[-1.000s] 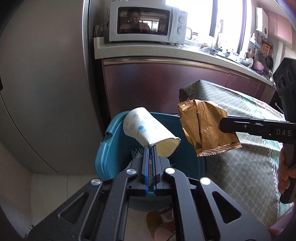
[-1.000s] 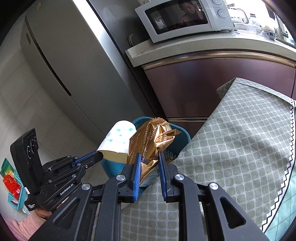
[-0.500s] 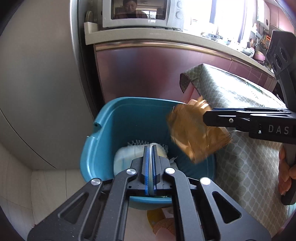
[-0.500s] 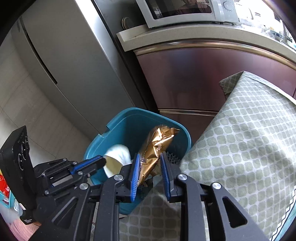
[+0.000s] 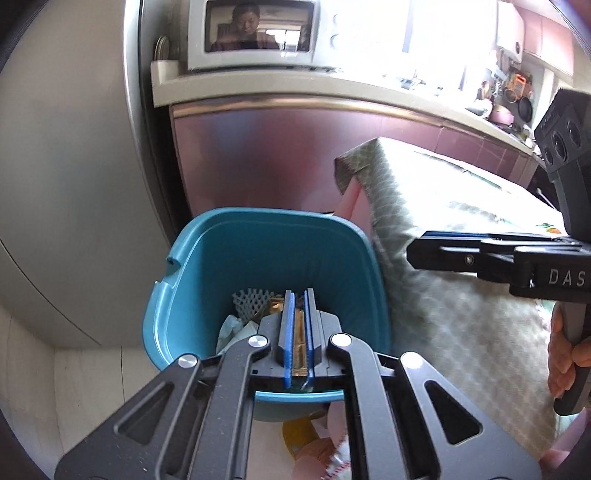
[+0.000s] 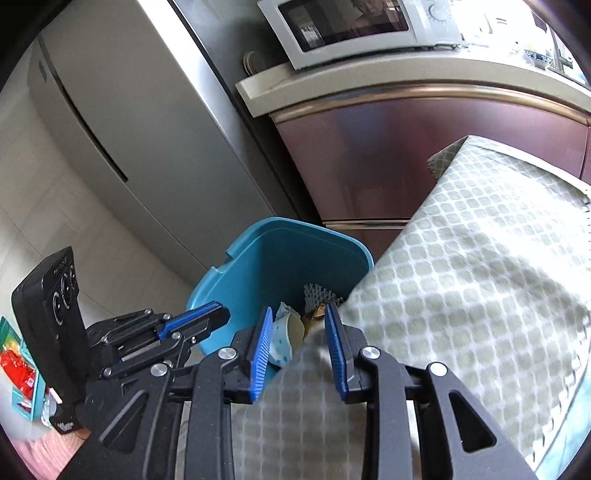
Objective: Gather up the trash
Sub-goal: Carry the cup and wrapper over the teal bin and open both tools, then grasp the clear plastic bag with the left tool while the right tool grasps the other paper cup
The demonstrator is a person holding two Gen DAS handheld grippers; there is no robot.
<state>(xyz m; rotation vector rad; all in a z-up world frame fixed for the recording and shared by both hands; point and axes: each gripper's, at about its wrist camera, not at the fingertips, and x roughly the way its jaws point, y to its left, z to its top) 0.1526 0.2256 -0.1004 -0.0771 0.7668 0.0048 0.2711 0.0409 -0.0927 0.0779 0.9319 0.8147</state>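
Note:
A teal trash bin [image 5: 258, 214] stands on the floor between the fridge and the table. Inside it lie a white paper cup with blue dots [image 6: 282, 332], a gold snack wrapper [image 6: 314, 314] and a white foam net [image 5: 251, 297]. My left gripper [image 5: 298, 293] hovers over the bin's near rim, shut with nothing held. In the right wrist view it shows at the bin's left side [image 6: 218, 314]. My right gripper [image 6: 298, 310] hangs above the bin's right edge. Its jaws are opening and nothing is between them. The left wrist view shows it edge-on [image 5: 417, 251].
A table under a green patterned cloth [image 6: 480, 258] presses against the bin's right side. A steel fridge [image 5: 74, 147] and a maroon cabinet [image 5: 277, 158] bearing a microwave [image 5: 258, 33] stand behind. A hand [image 5: 565, 350] grips the right handle. Red packets [image 6: 18, 369] lie on the floor.
The left gripper let the paper cup fall into the bin, then the right gripper released the gold wrapper, which dropped in too. The right jaws have spread wider.

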